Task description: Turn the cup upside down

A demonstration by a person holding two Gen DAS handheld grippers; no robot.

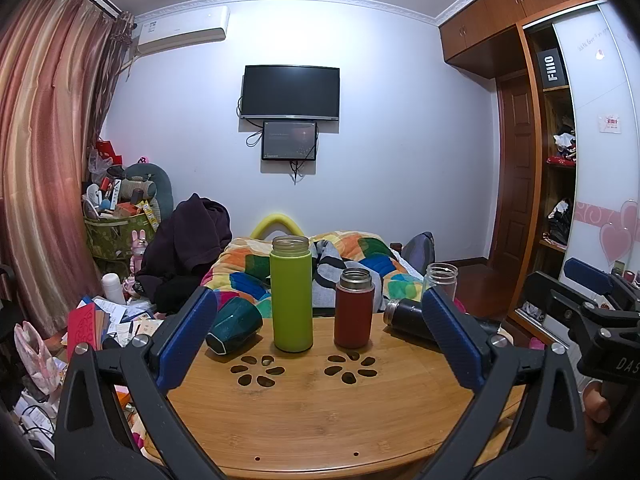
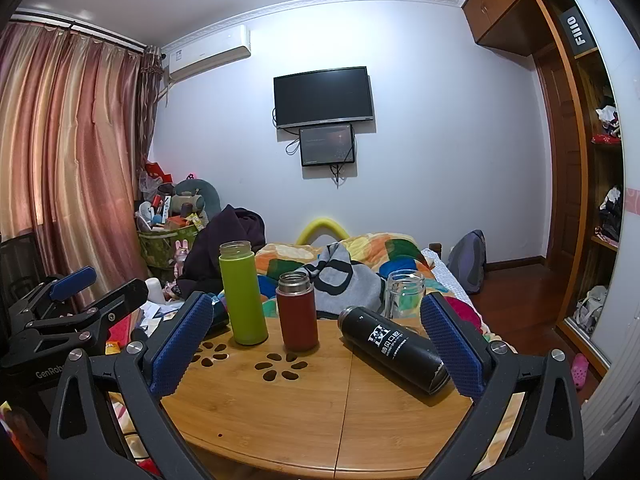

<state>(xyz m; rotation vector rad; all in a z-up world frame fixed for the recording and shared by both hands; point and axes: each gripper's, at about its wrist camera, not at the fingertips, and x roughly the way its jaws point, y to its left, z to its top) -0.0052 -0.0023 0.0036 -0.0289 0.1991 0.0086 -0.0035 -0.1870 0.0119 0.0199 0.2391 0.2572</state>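
Observation:
Several cups are on a round bamboo table [image 1: 320, 412]. A dark green cup [image 1: 234, 330] lies on its side at the left. A tall lime-green cup [image 1: 291, 294] and a shorter red cup [image 1: 354, 314] stand upright, mouths up. A black flask [image 2: 394, 350] lies on its side at the right. A clear glass jar [image 2: 404, 294] stands behind it. My left gripper [image 1: 320, 328] is open and empty, level with the upright cups. My right gripper [image 2: 316, 328] is open and empty, its right finger [image 2: 452, 348] next to the black flask's base.
A bed with a colourful quilt [image 1: 360, 256] lies behind the table. Clutter and papers [image 1: 104, 320] cover the floor at the left. A wardrobe [image 1: 556, 160] stands at the right. The table has two flower-shaped cut-outs [image 1: 304, 368].

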